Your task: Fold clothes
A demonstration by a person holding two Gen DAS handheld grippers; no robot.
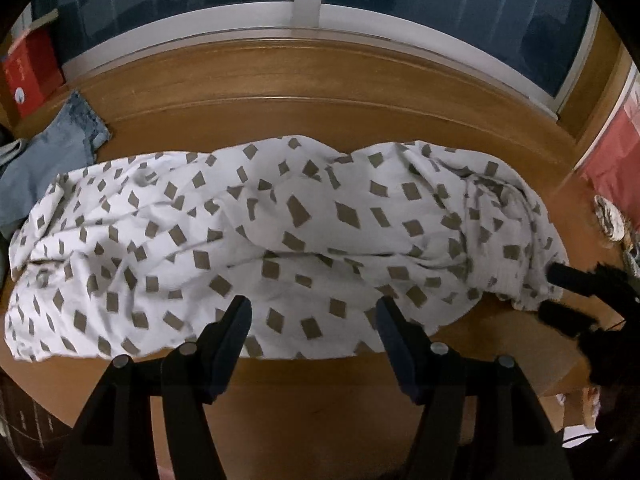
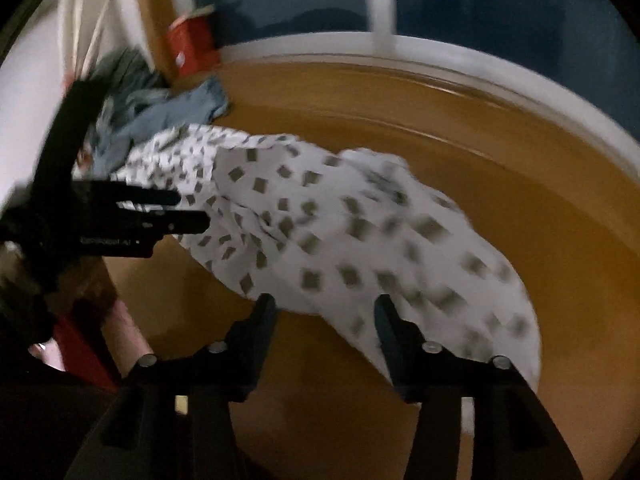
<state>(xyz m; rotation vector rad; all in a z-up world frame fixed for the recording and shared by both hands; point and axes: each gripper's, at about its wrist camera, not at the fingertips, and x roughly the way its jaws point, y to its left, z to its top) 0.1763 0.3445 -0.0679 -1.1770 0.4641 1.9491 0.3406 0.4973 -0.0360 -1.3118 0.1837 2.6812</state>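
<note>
Figure: two wrist views over a wooden tabletop (image 1: 320,92) during clothes folding. The white patterned garment (image 1: 280,236) lies rumpled in a long band across the middle of the tabletop, running from its left end to its right end, short of the far edge by the window (image 1: 440,4). My left gripper (image 1: 314,312) hovers over the garment's near hem, jaws apart with nothing between them. My right gripper (image 2: 326,310) also stands with jaws apart and empty, at the near edge of the garment's right end; its view is blurred, so I cannot tell whether a fingertip brushes the cloth.

Risks, as I judge them: the cloth is bunched in several layers, so a pinch at the hem may catch only the top layer, or too many, and the fold would come out crooked. Uneven pulling by my two grippers could drag the garment toward the blue jeans (image 1: 48,152) heaped at the far left corner beside a red box (image 1: 32,76), or slide it off the near edge.
</note>
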